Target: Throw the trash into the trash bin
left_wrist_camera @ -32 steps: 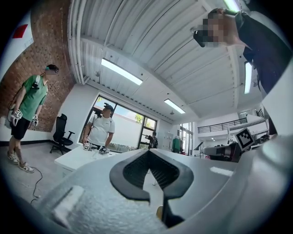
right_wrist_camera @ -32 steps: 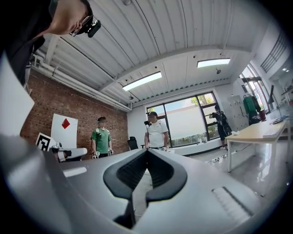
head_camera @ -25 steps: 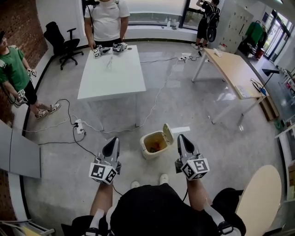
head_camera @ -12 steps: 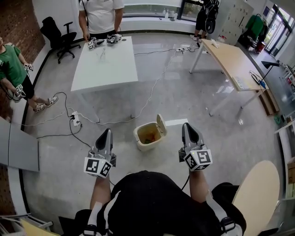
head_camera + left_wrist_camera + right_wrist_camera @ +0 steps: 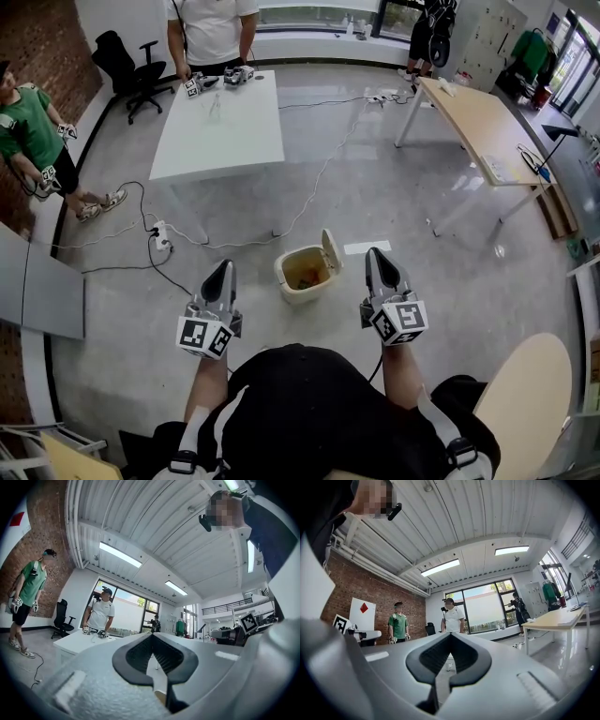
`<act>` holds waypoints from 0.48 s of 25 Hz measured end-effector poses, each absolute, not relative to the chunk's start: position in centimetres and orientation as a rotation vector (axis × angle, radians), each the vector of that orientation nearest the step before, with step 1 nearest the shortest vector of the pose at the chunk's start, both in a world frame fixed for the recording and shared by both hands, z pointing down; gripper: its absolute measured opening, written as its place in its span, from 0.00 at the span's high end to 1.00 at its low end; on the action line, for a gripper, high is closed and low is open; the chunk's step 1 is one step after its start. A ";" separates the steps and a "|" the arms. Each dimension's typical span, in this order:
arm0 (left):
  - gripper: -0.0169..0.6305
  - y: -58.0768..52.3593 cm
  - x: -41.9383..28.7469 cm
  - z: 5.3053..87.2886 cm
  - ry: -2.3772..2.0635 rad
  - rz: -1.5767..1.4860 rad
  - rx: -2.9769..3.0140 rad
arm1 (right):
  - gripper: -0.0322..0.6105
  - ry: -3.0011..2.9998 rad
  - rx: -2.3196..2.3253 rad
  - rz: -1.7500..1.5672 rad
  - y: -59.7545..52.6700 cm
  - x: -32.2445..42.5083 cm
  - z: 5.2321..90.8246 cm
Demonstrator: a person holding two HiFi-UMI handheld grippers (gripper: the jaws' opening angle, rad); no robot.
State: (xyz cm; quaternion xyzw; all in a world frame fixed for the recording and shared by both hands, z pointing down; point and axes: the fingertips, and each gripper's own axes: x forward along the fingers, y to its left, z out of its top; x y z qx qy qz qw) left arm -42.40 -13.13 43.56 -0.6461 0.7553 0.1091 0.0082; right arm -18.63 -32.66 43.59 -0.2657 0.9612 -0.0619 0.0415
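Observation:
A cream trash bin stands on the grey floor in front of me, its lid tipped open. Some orange and yellow trash lies inside. My left gripper hovers to the bin's left, pointing forward, shut and with nothing in it. My right gripper hovers to the bin's right, also shut and holding nothing. In the left gripper view the left gripper has its jaws meeting at the tips, and so does the right gripper in the right gripper view.
A white table stands ahead, with a person in white at its far end. A person in green stands at the left. Cables and a power strip lie on the floor. There is a wooden table at right and a round table at lower right.
Both grippers have edged slightly forward on either side of the bin. They stayed shut and empty. The bin has not moved on the floor.

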 end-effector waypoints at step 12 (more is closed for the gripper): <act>0.97 -13.5 -41.7 44.6 2.368 0.346 -2.070 | 0.94 2.953 -0.852 -0.218 -32.2 -17.7 45.0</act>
